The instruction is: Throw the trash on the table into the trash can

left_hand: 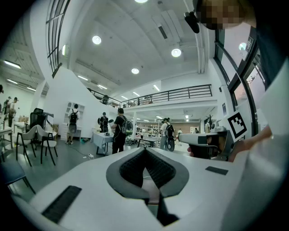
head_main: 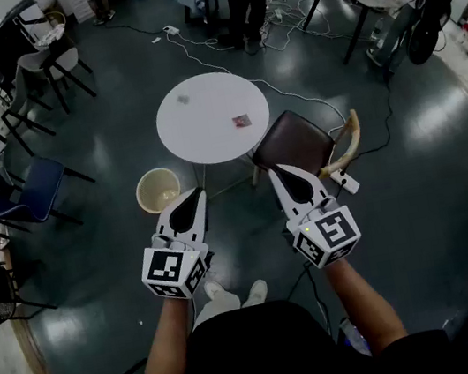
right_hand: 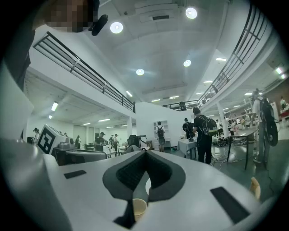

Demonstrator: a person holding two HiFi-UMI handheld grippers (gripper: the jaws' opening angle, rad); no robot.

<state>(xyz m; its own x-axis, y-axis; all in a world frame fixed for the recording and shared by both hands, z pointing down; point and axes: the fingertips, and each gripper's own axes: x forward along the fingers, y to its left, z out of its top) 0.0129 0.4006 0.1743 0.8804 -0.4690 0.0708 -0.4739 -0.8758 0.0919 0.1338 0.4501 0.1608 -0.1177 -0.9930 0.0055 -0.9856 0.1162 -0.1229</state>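
Ringing the round white table, open floor is broken only by a brown chair and the beige trash can. A reddish wrapper and a pale scrap are seen on the tabletop. The left gripper and right gripper are held level short of the table, jaws closed on nothing.

Round table; pink scrap; pale scrap

White table, pinkish wrapper, beige trash can, brown chair, blue chair, dark grey floor.
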